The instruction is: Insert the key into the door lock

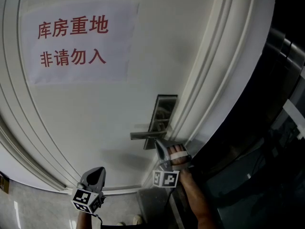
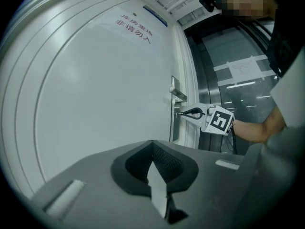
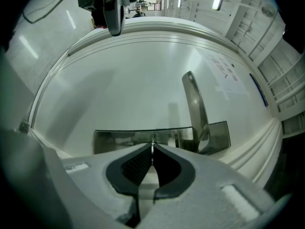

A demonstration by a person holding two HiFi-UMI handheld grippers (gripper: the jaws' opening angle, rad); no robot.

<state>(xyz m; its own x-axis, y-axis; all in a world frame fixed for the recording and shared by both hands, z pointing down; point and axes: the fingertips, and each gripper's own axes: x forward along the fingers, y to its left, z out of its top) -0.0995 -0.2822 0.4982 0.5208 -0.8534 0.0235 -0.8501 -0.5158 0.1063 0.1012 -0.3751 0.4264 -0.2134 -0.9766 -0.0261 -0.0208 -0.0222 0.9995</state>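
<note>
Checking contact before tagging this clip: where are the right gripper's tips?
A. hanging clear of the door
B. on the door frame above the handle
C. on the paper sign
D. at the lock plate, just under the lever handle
D: the left gripper view shows the right gripper, shut on the key, with its tips at the lock plate directly beneath the lever handle.
</note>
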